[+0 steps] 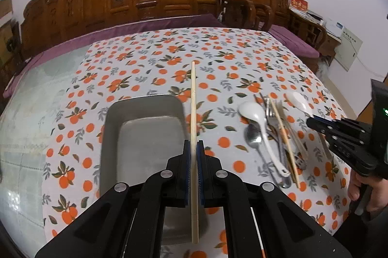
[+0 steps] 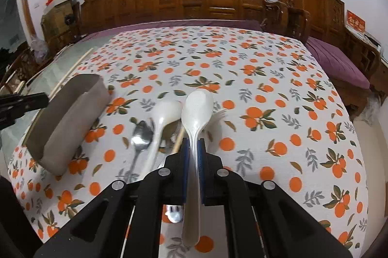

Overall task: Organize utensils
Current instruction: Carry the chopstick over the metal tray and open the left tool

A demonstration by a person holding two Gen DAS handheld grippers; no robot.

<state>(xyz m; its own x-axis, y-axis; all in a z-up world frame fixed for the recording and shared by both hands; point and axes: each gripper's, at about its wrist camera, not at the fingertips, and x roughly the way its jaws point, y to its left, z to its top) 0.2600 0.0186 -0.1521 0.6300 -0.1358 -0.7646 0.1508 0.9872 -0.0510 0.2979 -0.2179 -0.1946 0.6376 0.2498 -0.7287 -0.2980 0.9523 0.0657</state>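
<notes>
I read no legible writing. The metal tray (image 1: 143,136) sits on the table (image 1: 242,59). My left gripper (image 1: 194,149) pinches one chopstick (image 1: 193,98) beside the tray. My right gripper (image 2: 193,149) grips a white spoon (image 2: 196,110) above the utensil pile (image 1: 274,134).

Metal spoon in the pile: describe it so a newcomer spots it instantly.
Start at the grey metal tray on the orange-print tablecloth; the utensil pile lies to its right. The metal spoon sits at the pile's tray-side edge, beside a white ceramic spoon. It is the only shiny silver spoon there.
</notes>
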